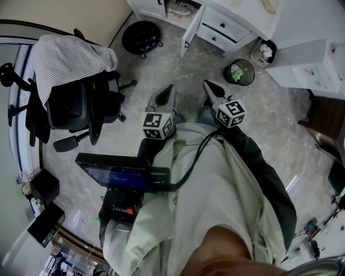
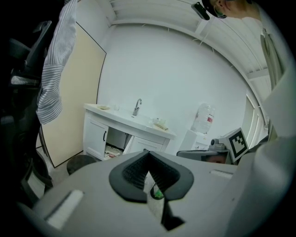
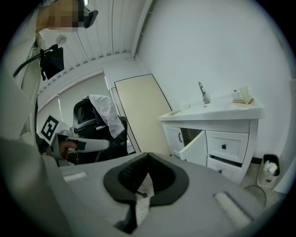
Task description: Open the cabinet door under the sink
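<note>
Head view shows the person standing well back from the sink cabinet (image 1: 241,22), a gripper in each hand, both aimed toward it. The left gripper (image 1: 170,89) has its fingers pressed together with nothing between them. The right gripper (image 1: 207,84) is the same, its tips meeting on air. The cabinet door (image 1: 192,29) under the sink already stands swung out into the room, well apart from both grippers. Two closed drawers (image 1: 221,27) sit just to its right.

A round black stool (image 1: 141,36) stands on the floor left of the open door, and a round waste bin (image 1: 239,71) stands to its right. Both are off the straight line from the grippers to the door. Nearer the person, on the left, an office chair (image 1: 81,102) carries a striped shirt (image 1: 70,59) draped over its back.

The round bin holds something green and crumpled. A small white bin (image 1: 264,52) by the cabinet's right end holds white crumpled stuff, possibly paper. A few pale things lie low in the open compartment (image 1: 180,9), too small to identify.
</note>
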`<state>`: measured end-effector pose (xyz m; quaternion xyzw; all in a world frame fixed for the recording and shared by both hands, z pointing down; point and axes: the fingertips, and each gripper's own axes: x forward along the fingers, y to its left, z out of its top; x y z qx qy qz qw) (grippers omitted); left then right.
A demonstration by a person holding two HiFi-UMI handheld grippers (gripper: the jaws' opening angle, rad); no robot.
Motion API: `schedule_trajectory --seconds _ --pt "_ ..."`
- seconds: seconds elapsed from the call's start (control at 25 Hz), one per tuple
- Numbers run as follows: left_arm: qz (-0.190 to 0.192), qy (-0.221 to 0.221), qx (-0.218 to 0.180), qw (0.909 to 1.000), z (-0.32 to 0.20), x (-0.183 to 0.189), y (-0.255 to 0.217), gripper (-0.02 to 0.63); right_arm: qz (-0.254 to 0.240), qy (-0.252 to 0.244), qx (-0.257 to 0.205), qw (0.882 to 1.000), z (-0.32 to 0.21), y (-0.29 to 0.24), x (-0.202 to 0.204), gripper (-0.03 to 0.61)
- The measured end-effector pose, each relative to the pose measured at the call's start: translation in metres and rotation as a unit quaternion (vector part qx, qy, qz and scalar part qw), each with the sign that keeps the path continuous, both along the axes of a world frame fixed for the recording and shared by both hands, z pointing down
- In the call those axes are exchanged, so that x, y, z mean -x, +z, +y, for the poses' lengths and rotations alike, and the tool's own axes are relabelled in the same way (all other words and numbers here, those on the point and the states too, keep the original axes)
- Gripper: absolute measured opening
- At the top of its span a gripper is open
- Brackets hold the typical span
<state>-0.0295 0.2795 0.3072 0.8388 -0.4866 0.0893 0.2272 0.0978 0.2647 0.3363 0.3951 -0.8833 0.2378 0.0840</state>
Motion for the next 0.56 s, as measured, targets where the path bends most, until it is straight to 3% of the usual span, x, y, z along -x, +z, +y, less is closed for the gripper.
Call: schedule_trajectory --seconds 0.56 --pt "-0.005 0.001 0.006 1.0 -0.001 -0.012 0.003 0.006 -0.003 0.01 0.004 1.0 0.0 0.002 -0.017 0.002"
